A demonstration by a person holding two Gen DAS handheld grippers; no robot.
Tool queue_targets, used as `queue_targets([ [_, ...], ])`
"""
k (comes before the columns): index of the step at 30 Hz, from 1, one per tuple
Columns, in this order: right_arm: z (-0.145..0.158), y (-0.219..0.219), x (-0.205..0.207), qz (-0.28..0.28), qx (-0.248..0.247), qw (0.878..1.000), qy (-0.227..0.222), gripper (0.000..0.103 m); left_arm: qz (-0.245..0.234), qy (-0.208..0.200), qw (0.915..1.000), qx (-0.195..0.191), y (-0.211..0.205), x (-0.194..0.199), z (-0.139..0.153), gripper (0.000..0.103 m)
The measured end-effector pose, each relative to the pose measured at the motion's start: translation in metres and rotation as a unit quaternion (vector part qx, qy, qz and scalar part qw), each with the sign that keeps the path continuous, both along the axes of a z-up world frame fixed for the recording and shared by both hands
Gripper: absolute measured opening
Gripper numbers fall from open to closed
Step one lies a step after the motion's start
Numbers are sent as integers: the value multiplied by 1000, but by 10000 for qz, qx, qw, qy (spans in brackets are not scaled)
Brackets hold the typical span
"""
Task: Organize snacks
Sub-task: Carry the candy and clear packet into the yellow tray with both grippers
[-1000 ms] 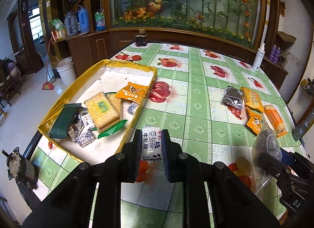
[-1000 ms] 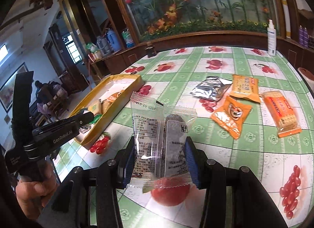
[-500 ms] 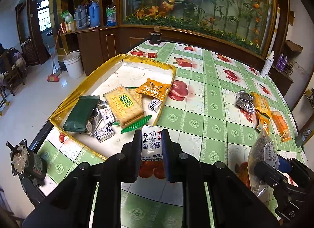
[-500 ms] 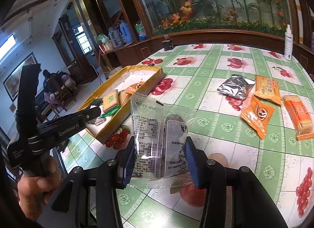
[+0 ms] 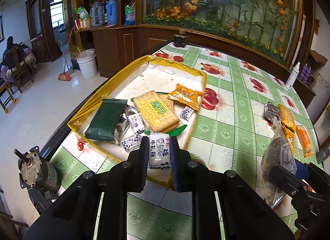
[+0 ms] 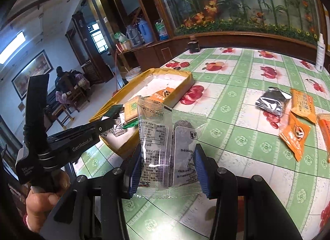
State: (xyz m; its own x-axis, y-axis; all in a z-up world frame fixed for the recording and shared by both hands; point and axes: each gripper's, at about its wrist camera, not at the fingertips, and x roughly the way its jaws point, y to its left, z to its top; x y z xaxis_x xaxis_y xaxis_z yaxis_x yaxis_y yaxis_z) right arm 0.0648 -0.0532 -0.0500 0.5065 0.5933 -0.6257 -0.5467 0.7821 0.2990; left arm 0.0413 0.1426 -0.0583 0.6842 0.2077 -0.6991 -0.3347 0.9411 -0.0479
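My left gripper (image 5: 159, 152) is clamped tight on a small white nougat candy (image 5: 159, 150), held above the near edge of the yellow tray (image 5: 132, 65). My right gripper (image 6: 167, 165), fingers partly apart, pinches a clear snack packet (image 6: 165, 147) above the counter (image 6: 237, 128), just beside the tray.

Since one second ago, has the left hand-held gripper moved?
Yes. The left hand-held gripper, holding the white candy, has moved over the yellow tray's near edge.
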Motion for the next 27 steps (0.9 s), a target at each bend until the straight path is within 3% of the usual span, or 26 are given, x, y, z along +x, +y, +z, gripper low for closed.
queue_targets([
  [16,-2,81,43,603,50,9982,46,48,600,128,9980,-160,60,14,-12,17],
  [27,-12,129,102,591,52,9982,93,48,742,208,9970,-102,74,44,-21,17],
])
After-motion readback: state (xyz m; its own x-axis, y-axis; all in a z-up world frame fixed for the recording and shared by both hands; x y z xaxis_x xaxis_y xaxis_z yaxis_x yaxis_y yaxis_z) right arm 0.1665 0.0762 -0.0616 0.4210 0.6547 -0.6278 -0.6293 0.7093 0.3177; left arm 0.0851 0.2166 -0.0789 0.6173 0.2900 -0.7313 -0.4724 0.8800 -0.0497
